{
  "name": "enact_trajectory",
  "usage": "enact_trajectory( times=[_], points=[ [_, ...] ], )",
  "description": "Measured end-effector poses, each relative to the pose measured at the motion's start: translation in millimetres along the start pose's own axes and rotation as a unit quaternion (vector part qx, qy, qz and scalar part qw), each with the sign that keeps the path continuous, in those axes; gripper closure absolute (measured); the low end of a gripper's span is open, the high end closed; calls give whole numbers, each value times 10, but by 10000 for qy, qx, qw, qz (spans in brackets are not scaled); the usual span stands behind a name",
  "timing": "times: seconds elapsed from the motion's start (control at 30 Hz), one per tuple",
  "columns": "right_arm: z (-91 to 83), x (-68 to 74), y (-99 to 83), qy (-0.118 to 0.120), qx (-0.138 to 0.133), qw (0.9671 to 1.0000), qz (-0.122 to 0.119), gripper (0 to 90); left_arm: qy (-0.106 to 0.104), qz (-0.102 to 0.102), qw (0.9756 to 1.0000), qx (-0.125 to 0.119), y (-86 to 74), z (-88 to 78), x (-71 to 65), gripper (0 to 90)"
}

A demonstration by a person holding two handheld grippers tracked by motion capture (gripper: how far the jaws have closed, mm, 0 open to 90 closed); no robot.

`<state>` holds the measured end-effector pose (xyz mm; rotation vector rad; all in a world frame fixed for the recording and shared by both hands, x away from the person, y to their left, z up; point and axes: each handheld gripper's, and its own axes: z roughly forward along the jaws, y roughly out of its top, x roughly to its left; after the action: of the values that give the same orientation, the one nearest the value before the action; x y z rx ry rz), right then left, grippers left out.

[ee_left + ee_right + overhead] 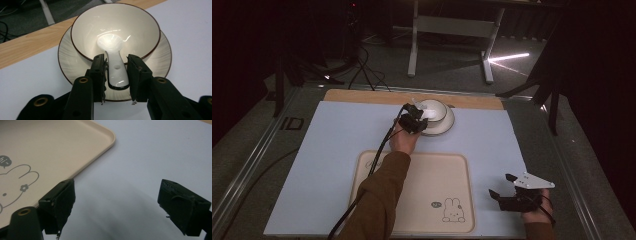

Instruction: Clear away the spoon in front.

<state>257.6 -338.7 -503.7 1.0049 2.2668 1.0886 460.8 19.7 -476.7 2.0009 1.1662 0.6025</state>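
- The worktop (337,150), covered in a pale blue sheet, lies under both of your claws; a strip of bare wood shows along its far edge, beyond your left claw.
- The cream tray (422,185) with a rabbit drawing sits between your two claws, nearer your side; its rounded corner (110,137) lies just ahead and to the left of your right claw.
- The saucer (67,62) sits directly under and ahead of your left claw, with the bowl (135,22) standing on it.
- Your right claw (504,186) hovers over bare blue sheet beside the tray, jaws spread wide with nothing between them.
- Your left claw (414,121) is at the near rim of the bowl, jaws narrowed around the spoon handle; the left jaw looks to be touching it, while a thin gap shows at the right jaw.
- The white spoon (116,70) rests with its scoop down inside the bowl and its handle over the rim, running back between your left claw's jaws.
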Motion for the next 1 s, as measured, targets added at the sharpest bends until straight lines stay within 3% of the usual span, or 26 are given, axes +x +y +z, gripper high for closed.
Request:
enact_trajectory(
  times=[0.47,0.6,1.0],
  points=[
    [7,1,0,20,44,10000,-13,143,57,23,9999,89,13,-44,-1,734],
    [10,5,-1,25,59,10000,-19,143,89,77,9999,9,29,-102,-8,736],
    [9,9,1,21,62,10000,-26,143,-18,-79,9996,-281,112,-287,51,738]
  ],
)
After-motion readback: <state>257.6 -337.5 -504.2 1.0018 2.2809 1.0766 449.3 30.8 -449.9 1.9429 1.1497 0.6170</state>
